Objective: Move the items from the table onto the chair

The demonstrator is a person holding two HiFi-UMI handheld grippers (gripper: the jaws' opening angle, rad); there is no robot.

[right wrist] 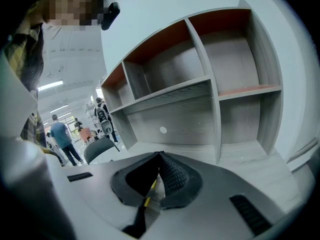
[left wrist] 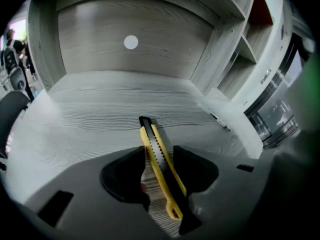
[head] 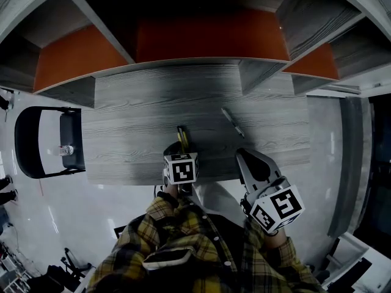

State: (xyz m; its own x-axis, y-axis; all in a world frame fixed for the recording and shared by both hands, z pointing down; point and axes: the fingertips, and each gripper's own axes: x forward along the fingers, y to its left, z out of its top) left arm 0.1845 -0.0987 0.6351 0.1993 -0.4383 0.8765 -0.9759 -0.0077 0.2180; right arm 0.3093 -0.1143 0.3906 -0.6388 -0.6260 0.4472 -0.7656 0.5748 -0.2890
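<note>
The left gripper (left wrist: 159, 153) stands with its jaws wide apart astride the yellow utility knife (head: 181, 136), which lies flat on the table (head: 134, 133) and is not yet pinched, apparently lined up for closing on its body. The right gripper (right wrist: 160, 156), at 4 o'clock of the knife, is closed and empty, probably waiting. The chair (head: 27, 142) stands off the table's 9 o'clock end.
</note>
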